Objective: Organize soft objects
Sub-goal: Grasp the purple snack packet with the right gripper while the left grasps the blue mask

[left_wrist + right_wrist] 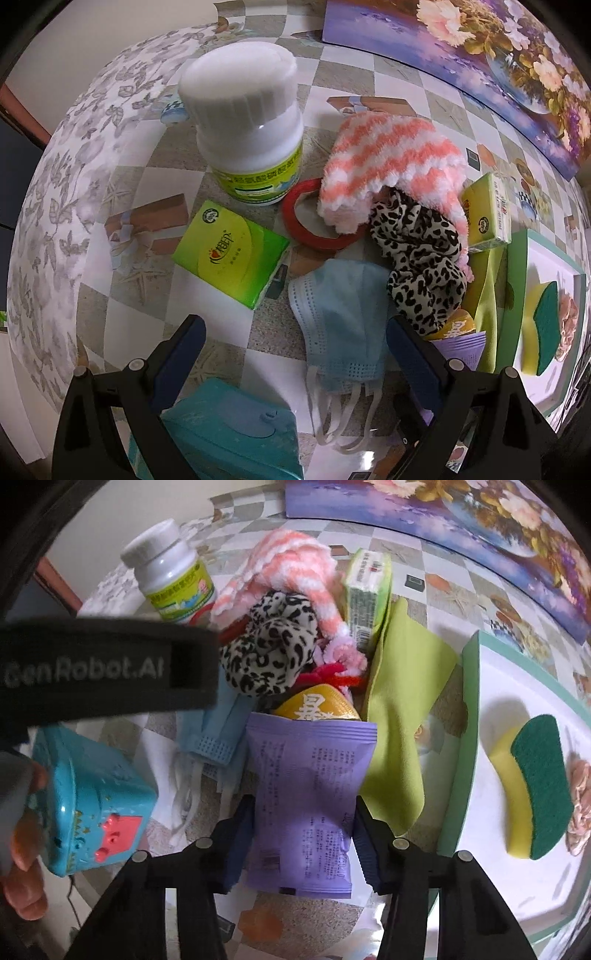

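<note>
- The right gripper (301, 843) points down over the purple packet (308, 801), one finger at each long edge — the pads sit right at the packet's sides, though whether they press on it cannot be told.
- The left gripper (295, 354) hangs with its jaws wide apart above the blue face mask (340, 332), gripping nothing; the mask lies flat on the checkered tablecloth (147, 155).
- A teal wipes box (229, 432) sits just below the left gripper's fingers.
- Behind the packet lies a heap of soft things: a leopard-print cloth (273, 642), a pink-and-white fuzzy cloth (391, 166) draped over it, and a lime-green cloth (402, 709) beside them.
- A white bottle (247, 122) and a green tissue pack (231, 254) stand to the left of the heap.
- On the right, a green-rimmed tray (458, 760) holds a yellow-and-green sponge (532, 794).
</note>
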The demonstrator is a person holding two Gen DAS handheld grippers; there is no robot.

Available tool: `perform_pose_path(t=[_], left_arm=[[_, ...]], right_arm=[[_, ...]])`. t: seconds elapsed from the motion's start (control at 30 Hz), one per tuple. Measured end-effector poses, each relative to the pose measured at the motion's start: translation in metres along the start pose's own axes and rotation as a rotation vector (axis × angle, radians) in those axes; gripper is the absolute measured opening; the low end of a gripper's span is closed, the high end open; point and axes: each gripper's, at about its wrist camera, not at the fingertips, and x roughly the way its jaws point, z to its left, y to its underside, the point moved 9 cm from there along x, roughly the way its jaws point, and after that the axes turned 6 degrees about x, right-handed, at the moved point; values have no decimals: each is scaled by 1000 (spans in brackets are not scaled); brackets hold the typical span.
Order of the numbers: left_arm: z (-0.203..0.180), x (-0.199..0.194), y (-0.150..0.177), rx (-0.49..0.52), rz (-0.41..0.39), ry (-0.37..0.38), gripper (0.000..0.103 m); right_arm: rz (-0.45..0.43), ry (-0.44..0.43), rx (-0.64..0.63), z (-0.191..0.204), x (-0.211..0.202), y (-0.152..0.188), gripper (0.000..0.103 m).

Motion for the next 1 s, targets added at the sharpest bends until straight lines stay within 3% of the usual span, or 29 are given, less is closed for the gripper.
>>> perform_pose_path(t=[0.43,0.8,1.0], left_arm=[[-30,15,-5,70,20,-19,96],[-63,35,4,131,49,5,73],[-71,30,1,131,24,28,45]], right_arm=[[-13,-30,44,-18,-14,-8,51],[-2,-31,61,-23,-8,-6,51],[-3,-33,68,-30,-7,-8,51]])
